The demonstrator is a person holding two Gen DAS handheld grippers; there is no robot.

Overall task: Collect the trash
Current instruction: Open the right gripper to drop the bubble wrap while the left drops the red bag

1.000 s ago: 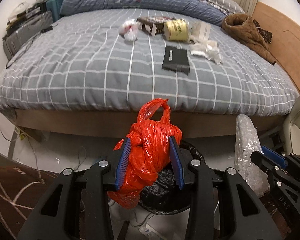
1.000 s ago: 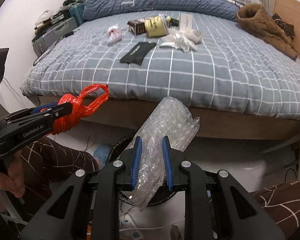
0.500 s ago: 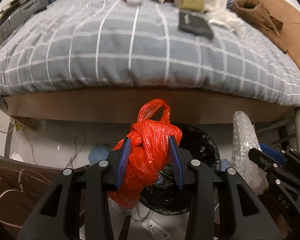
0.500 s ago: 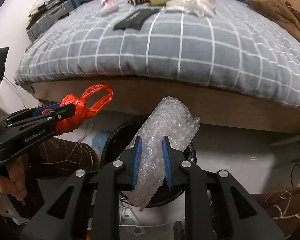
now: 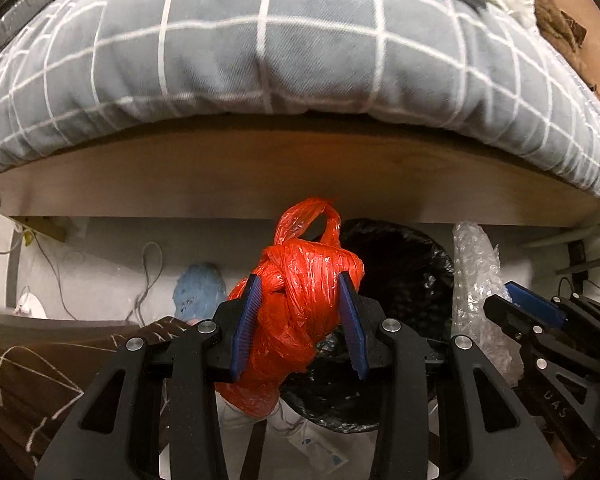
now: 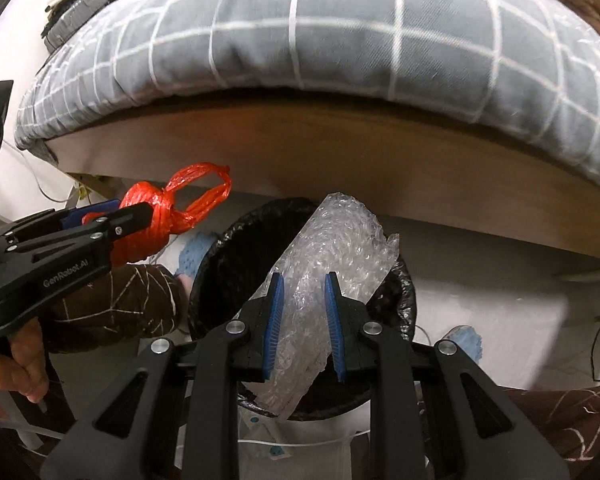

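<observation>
Claws [image 5: 300, 324] lower (both loaded), bin [image 5: 400, 264] nearer.

**Both hand-held grippers clamped, pitched steeply downward**

Left hand-held gripper [image 5: 300, 322]: blue pads closed firmly on a load, black fingers angled down. A bare hand [image 6: 18, 364] grips its handle from below. Right hand-held gripper [image 6: 302, 322]: pads likewise pressed onto a load, narrower gap, just beside the left.

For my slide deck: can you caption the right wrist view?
Right gripper holds bubble wrap over the black-lined bin beside the bed; left gripper carries a knotted red bag.
</observation>
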